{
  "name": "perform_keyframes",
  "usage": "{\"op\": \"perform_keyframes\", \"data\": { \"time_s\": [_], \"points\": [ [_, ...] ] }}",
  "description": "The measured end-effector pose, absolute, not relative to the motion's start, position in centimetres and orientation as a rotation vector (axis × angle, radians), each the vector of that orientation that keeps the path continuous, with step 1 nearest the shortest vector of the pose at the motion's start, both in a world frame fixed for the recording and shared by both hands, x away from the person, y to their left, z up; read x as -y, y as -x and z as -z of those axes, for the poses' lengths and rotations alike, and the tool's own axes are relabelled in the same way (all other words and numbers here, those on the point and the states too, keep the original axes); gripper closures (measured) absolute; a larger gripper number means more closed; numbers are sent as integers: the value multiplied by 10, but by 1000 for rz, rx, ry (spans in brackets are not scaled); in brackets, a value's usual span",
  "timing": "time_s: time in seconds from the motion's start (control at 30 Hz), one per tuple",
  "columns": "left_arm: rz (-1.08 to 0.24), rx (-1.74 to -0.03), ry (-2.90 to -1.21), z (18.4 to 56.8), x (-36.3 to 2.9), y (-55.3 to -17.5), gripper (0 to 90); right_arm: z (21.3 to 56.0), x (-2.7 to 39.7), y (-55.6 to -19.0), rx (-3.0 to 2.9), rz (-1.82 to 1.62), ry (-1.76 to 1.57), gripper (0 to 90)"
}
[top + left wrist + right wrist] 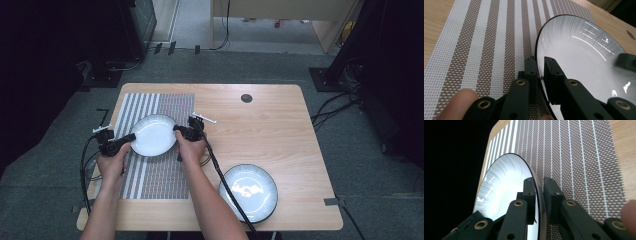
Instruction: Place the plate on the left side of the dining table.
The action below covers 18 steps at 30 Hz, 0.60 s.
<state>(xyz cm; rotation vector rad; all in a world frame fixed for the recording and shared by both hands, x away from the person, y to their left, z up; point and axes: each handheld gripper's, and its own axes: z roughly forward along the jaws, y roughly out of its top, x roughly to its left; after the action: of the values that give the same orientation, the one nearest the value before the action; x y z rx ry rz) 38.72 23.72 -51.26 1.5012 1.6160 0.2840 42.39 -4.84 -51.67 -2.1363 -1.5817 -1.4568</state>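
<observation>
On our wooden table point(280, 135), above the striped mat point(155, 175), we clamp the white plate point(153, 135) with left gripper point(131, 136) and right gripper point(176, 129), jaws closed on opposite rims.

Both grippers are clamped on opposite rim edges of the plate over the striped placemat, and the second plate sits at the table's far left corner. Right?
Not quite. The second plate sits near the table's near right corner, as the high view shows. The rest holds: left gripper and right gripper clamp the plate over the striped placemat.

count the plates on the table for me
2: one plate over the striped placemat, gripped at opposite rims by the left gripper and right gripper; another plate at the near right corner.
</observation>
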Motion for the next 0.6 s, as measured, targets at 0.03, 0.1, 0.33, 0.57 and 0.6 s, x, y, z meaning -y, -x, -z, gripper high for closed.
{"op": "perform_keyframes", "data": {
  "time_s": [0.03, 0.1, 0.33, 0.57, 0.6],
  "points": [
    [-280, -1605, -1500, 513, -237, -387, 810, 518, 49, -424, 1599, 1430, 2145, 815],
    [-266, -1589, -1501, 513, -237, -387, 789, 520, 49, -424, 1599, 1412, 2145, 815],
    [-260, -1569, -1516, 514, -237, -386, 702, 519, 45, -423, 1606, 1421, 2151, 722],
    [-283, -1563, -1490, 509, -244, -378, 624, 511, 48, -421, 1747, 1423, 2195, 666],
    [-284, -1557, -1484, 508, -245, -377, 616, 508, 49, -420, 1755, 1426, 2201, 652]
  ]
}}
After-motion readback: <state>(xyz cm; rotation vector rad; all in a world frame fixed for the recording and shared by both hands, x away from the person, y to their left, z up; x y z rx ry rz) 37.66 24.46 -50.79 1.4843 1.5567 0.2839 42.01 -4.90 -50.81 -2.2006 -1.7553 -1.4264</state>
